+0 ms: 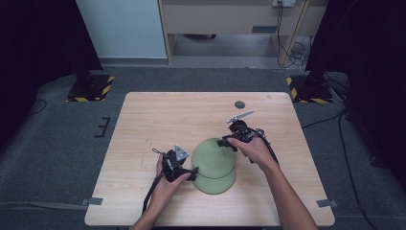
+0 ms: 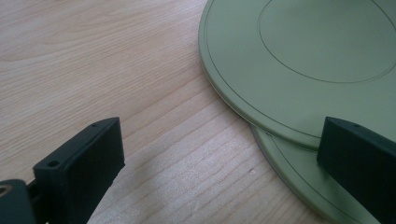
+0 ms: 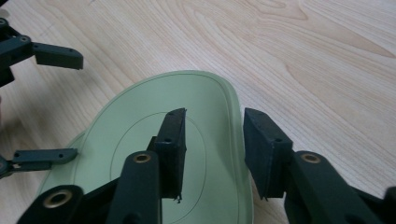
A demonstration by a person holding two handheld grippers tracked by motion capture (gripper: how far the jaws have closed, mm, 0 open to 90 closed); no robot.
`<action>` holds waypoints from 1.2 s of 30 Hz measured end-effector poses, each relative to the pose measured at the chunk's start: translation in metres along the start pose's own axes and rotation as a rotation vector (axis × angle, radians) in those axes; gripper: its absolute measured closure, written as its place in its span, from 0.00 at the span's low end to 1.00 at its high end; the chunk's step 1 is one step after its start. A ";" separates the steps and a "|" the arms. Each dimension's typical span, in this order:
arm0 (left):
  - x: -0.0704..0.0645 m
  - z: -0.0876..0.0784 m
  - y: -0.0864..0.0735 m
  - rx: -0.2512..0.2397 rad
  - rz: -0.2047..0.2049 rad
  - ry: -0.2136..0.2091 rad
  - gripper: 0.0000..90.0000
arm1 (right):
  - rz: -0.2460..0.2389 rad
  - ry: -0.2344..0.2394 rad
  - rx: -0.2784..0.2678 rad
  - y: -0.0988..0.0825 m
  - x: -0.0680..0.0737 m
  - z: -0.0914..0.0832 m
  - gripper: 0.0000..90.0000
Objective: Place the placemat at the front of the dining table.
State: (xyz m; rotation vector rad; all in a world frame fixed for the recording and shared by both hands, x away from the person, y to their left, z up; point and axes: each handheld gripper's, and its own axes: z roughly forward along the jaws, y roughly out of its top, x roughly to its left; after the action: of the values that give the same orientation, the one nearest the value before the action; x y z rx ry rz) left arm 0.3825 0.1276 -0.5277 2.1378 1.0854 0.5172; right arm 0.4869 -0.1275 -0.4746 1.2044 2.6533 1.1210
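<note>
up close, right gripper (image 3: 212, 154) straddles upper plate's (image 3: 210, 98) rim.

Two bare forearms, no sleeves visible, come in from the near edge of the table. Each hand carries a black two-jaw gripper. The left gripper (image 1: 193, 173) has a grey three-cornered plate on top and a black cable trailing back along the forearm. The right gripper (image 1: 223, 142) has a black cable looping beside the wrist. Up close, the jaws are matte black rectangular blocks with small screw holes, mounted on black link arms with brass-coloured pivot rivets.
</note>
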 end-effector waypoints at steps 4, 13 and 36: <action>0.000 0.000 0.000 0.001 0.002 0.002 0.00 | -0.004 0.017 0.006 0.000 0.001 -0.001 0.72; 0.000 0.000 0.000 0.002 0.001 0.001 0.00 | -0.037 -0.006 0.016 -0.001 0.003 0.000 0.83; -0.001 -0.002 0.001 -0.005 0.006 0.004 0.02 | -0.121 -0.088 0.025 0.000 0.012 -0.002 0.95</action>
State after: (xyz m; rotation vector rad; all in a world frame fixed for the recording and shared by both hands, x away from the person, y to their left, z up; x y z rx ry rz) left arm 0.3807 0.1274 -0.5256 2.1376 1.0794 0.5270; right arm 0.4775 -0.1208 -0.4699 1.0541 2.6415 0.9967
